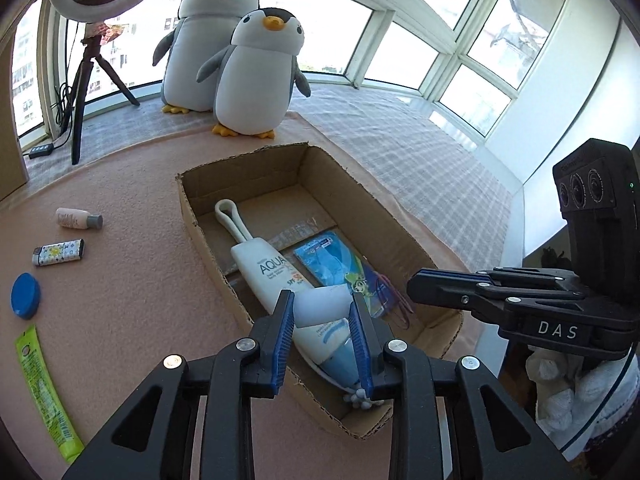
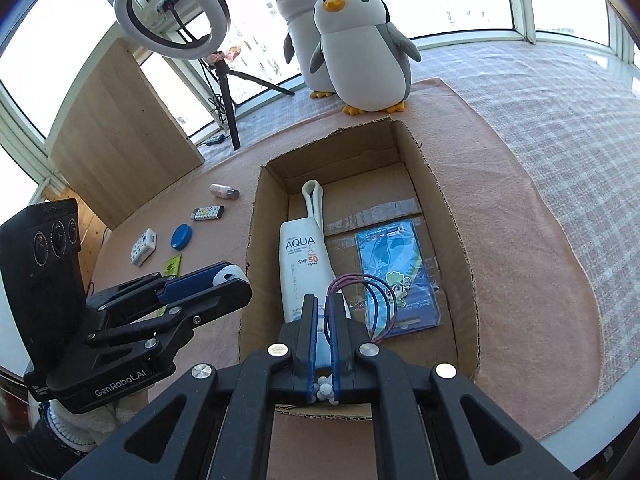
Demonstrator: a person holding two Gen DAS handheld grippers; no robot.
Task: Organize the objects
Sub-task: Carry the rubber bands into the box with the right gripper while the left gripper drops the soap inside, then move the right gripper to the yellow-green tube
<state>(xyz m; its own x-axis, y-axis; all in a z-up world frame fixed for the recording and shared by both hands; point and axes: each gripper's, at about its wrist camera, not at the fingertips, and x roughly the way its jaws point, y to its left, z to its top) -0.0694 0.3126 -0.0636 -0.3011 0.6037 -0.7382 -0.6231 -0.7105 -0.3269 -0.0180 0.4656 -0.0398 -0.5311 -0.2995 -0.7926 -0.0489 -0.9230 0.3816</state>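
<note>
The white-capped tube, lower centre of the frame over the cardboard box, is pinched at its cap by the left gripper and at its flat tail by the right gripper, likely light and soft.

- Left gripper: black plastic linkage arms, ribbed blue finger pads, round silver screws at the joints.
- Right gripper: same black build, blue pads, "DAS" lettering on its base.
- "GenRobot.AI" lettering on the left gripper's base.
- White knit gloves beneath each base.
</note>
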